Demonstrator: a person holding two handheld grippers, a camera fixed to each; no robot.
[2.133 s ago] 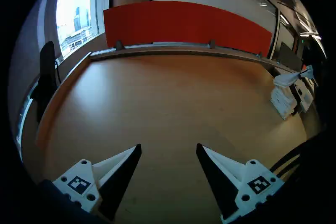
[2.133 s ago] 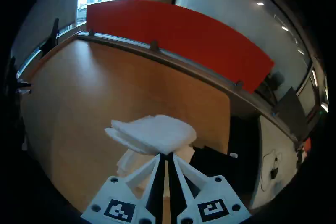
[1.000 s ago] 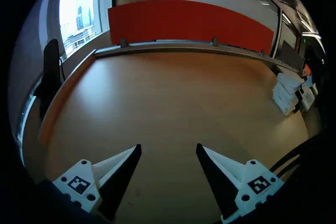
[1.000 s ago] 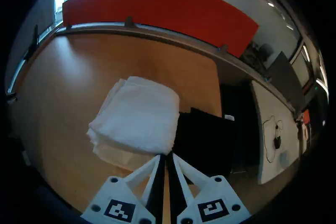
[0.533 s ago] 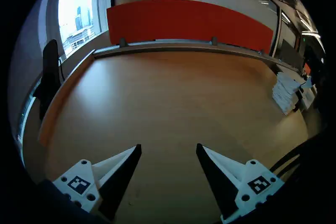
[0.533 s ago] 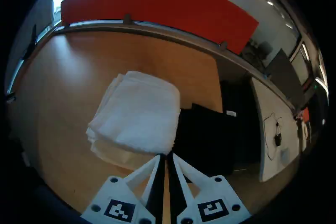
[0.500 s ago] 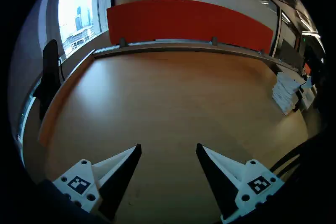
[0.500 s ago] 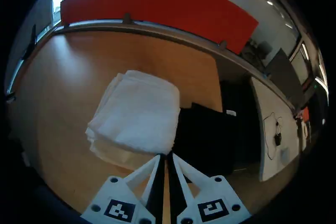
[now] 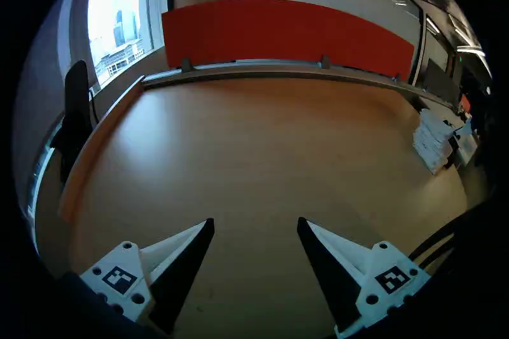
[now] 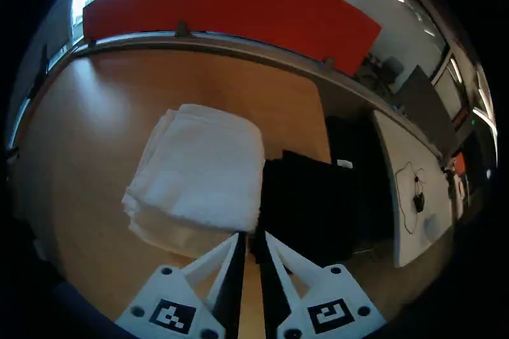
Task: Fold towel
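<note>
- left gripper [image 9: 254,221]: my fingers are spread wide with nothing between them; below them is bare wooden desk [image 9: 254,142]
- right gripper [image 10: 251,236]: my fingers are nearly together, with just a narrow slit between them; I can't see anything pinched in it; the tips sit at the near edge of the towel stack [image 10: 159,228]
- folded towel [image 10: 200,164]: white, lying flat as the top layer of that stack, straight ahead of my right tips; its edges look roughly lined up with the layers under it
- the stack is on the desk, at its right-hand edge in the right gripper view; a black object [image 10: 308,205] is just beside it, past the desk edge; I can't tell what it is
- in the left gripper view the stack is far off at the desk's right edge, well apart from my left fingers
- a red partition [image 9: 286,34] runs along the far side of the desk; there is a bright window [image 9: 118,27] at far left and a dark chair [image 9: 73,110] by the left desk edge
- a white surface [image 10: 413,167] with a cable on it lies beyond the black object
</note>
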